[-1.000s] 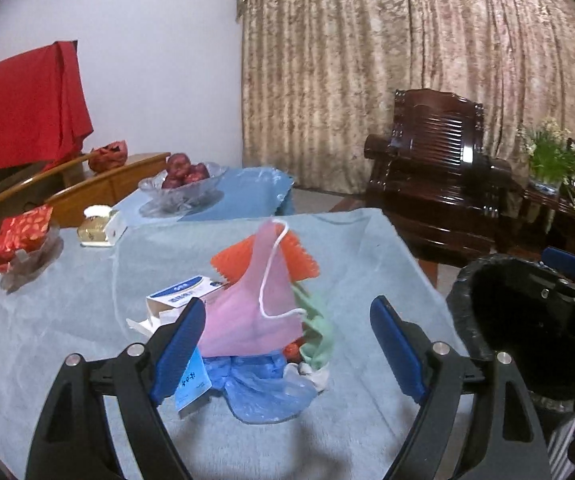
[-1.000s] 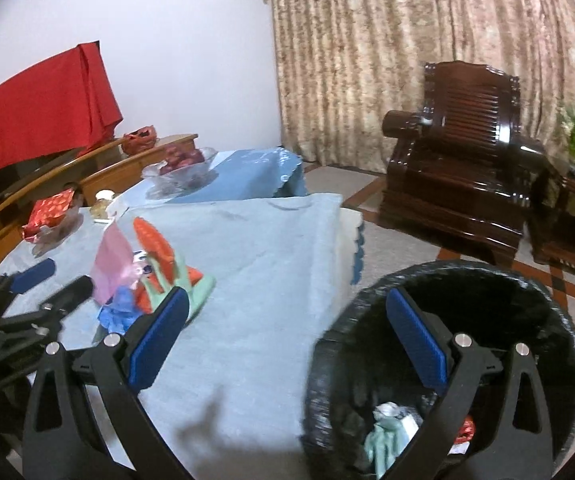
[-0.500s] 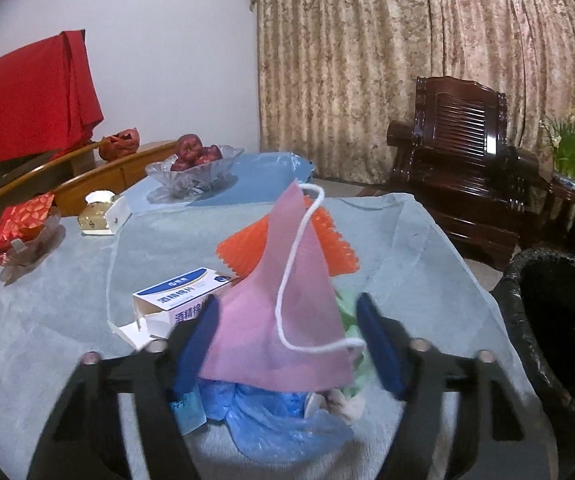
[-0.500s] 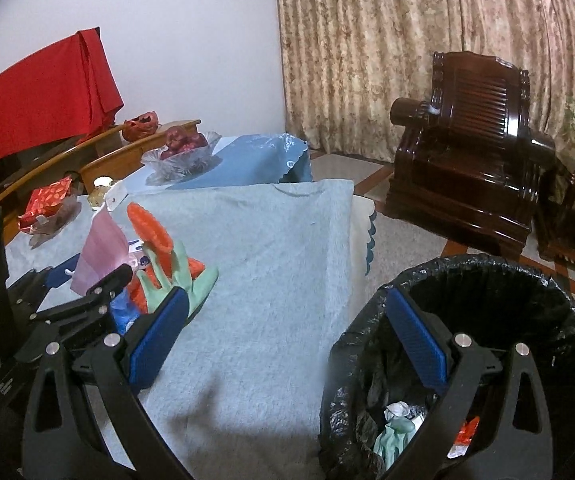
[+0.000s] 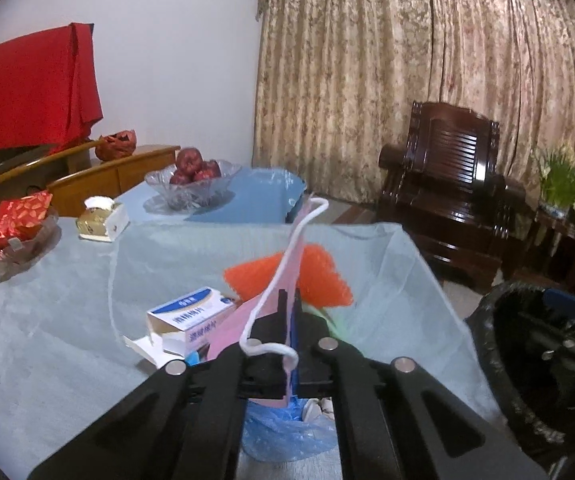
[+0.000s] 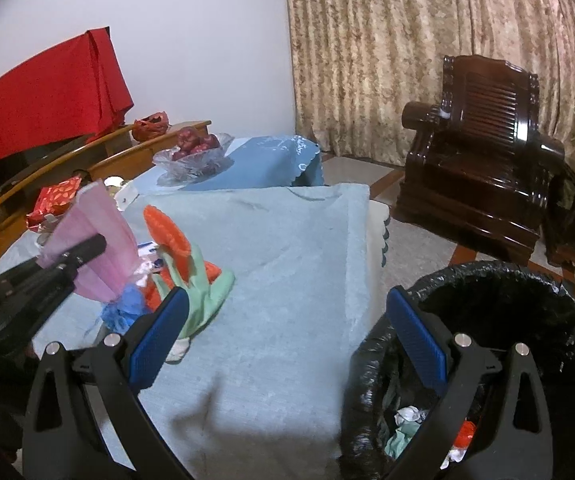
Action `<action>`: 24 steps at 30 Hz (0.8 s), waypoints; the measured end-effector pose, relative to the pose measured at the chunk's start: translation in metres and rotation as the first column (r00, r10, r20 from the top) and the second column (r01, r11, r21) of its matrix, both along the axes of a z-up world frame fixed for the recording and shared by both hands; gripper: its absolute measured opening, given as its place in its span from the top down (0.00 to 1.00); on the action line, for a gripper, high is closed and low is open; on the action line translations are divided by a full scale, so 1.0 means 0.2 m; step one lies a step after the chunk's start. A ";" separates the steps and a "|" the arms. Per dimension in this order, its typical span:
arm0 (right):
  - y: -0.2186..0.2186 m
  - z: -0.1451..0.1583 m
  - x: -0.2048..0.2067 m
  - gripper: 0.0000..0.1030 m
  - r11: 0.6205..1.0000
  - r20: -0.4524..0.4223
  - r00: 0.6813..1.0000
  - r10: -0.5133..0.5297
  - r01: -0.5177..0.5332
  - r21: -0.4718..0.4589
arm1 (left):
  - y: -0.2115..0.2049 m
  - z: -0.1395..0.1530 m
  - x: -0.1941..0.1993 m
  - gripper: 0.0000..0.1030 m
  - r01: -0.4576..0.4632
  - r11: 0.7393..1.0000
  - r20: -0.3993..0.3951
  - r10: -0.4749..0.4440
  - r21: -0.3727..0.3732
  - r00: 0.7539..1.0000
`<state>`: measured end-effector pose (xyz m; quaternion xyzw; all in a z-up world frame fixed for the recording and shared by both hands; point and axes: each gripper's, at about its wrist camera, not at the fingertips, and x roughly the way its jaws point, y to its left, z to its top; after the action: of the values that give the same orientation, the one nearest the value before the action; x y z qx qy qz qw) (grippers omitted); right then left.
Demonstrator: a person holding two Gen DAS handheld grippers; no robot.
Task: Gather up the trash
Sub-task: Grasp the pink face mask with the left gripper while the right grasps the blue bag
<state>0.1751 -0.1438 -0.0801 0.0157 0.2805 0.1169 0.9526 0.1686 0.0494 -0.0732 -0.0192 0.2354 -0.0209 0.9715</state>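
- Left gripper: jaws clenched on a pink face mask, pinched between the two pads above the trash pile. The mask is held on edge, its upper end rising above the jaws. Its white ear loop is draped over the gripper body.
- Right gripper: jaws released and spread wide, nothing held between the blue pads. It is seen over the near edge of the surface, with one finger in front of the bin.
- Trash bin: lined with a black bag and placed on the floor just beside the surface, at its right edge. Crumpled white, green and red scraps are seen inside it.
- Trash pile, on the light blue cloth covering the surface: an orange foam net, a small blue-and-white carton with its flap open, crumpled blue plastic, and a green glove lying partly under the orange piece.
- Pink face mask, right wrist view: shown upright in the left gripper, above the blue plastic.
- Glass bowl of red apples: set at the far end, on a darker blue cloth.
- Red gift packet and a small gold-and-white box: placed at the far left of the surface, well apart from the pile.
- Background: a dark wooden armchair, patterned curtains and a red cloth draped at the left.
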 end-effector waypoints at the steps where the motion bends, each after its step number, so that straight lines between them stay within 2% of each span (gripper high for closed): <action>1: 0.01 0.01 0.00 0.07 1.000 0.004 1.000 0.005 -0.005 0.002 | 0.01 0.02 -0.02 0.99 0.002 1.000 0.002 -0.002 -0.013 1.000; 8: 0.16 0.03 -0.03 0.07 0.998 0.022 0.998 0.064 -0.064 0.011 | 0.14 0.12 -0.20 0.99 0.002 0.996 -0.006 -0.003 -0.088 1.000; 11: 0.24 0.04 -0.05 0.07 0.995 0.025 0.995 0.096 -0.097 0.017 | 0.23 0.15 -0.28 0.99 -0.015 0.991 -0.021 0.012 -0.132 1.000; 15: 0.35 0.03 -0.07 0.07 0.989 0.019 0.989 0.143 -0.144 0.022 | 0.35 0.16 -0.35 0.99 -0.059 0.986 -0.036 0.054 -0.155 0.998; 20: 0.52 -0.04 -0.08 0.07 0.979 0.000 0.979 0.204 -0.204 0.001 | 0.53 0.07 -0.39 0.99 -0.159 0.974 -0.090 0.146 -0.161 0.985; 24: 0.64 -0.13 -0.05 0.17 0.973 -0.040 0.973 0.227 -0.228 -0.024 | 0.63 -0.05 -0.37 0.99 -0.214 0.965 -0.143 0.193 -0.154 0.971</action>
<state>0.1650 -0.0165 -0.1064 -0.0277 0.2996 0.2211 0.9277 0.0942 0.1754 -0.0823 -0.1266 0.2909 0.0606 0.9464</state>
